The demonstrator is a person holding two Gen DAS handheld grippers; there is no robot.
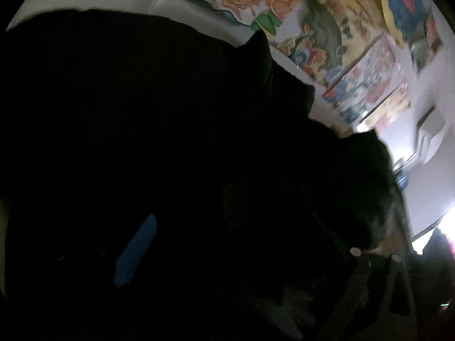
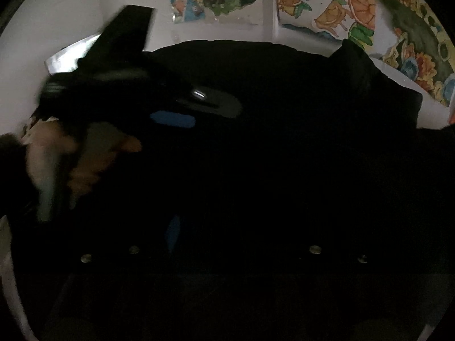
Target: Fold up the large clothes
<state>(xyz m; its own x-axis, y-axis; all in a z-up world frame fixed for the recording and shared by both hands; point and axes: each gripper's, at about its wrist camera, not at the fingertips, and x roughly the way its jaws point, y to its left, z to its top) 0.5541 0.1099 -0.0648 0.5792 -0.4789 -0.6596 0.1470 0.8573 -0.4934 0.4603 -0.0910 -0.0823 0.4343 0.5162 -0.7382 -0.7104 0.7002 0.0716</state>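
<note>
Cloth fills both views: a large black garment point(image 2: 284, 99) lies spread out flat, and it hides what carries it. Its far edge runs below colourful pictures point(image 2: 369, 14) on a white background, with one corner point(image 2: 352, 54) folded up at the right. The left tool point(image 1: 233, 227) hangs over the garment with its fingers wide apart, blue pad point(image 1: 136, 251) bare, a hand point(image 2: 91, 164) behind it. The right tool point(image 2: 227, 227) is also parted over the dark cloth, gripping nothing that shows.

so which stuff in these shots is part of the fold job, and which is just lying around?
In the job:
black garment
left gripper
hand holding it

Lying about:
colourful printed sheets
patterned boxes
white surface
</note>
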